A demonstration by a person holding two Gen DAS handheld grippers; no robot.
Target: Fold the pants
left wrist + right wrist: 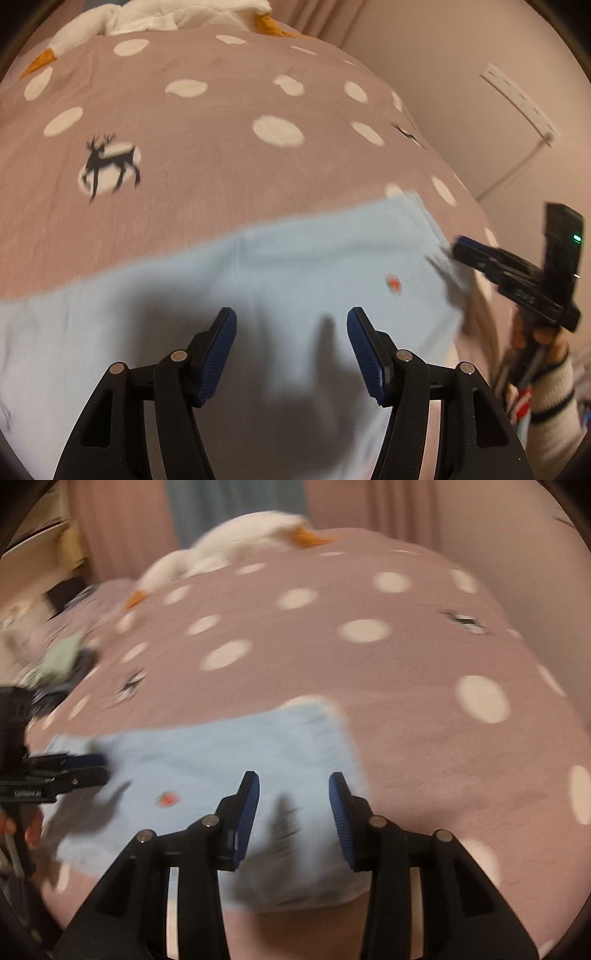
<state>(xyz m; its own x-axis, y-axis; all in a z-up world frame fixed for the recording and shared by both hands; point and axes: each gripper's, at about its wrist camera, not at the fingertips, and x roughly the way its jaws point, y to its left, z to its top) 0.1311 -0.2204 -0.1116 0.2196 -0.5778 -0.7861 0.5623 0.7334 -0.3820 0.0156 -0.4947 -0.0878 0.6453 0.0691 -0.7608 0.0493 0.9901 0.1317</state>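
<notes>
**A:** Where are the pants?

**B:** The light blue pants (pixel 280 266) lie flat on a bedspread (pixel 207 122) of dusty pink with white dots and deer, near its front edge. They look folded into a compact rectangle already (both views are motion-blurred, so the layers are hard to count). A small red emblem (pixel 393 284) shows on the cloth.

**A:** And the tools?

**B:** The left gripper (pixel 291 347) hovers above the pants, jaws apart, holding nothing. The right gripper (pixel 293 812) is also spread and empty, over the rectangle's right-hand portion.

**A:** Which way does the fabric run from them?

**B:** Its long axis runs side to side across both grippers, and the cloth extends forward from the fingers. In the left view the right gripper sits at the pants' right edge; in the right view the left gripper (pixel 79 766) sits at the left end. I judge each is nearest its own end.
</notes>
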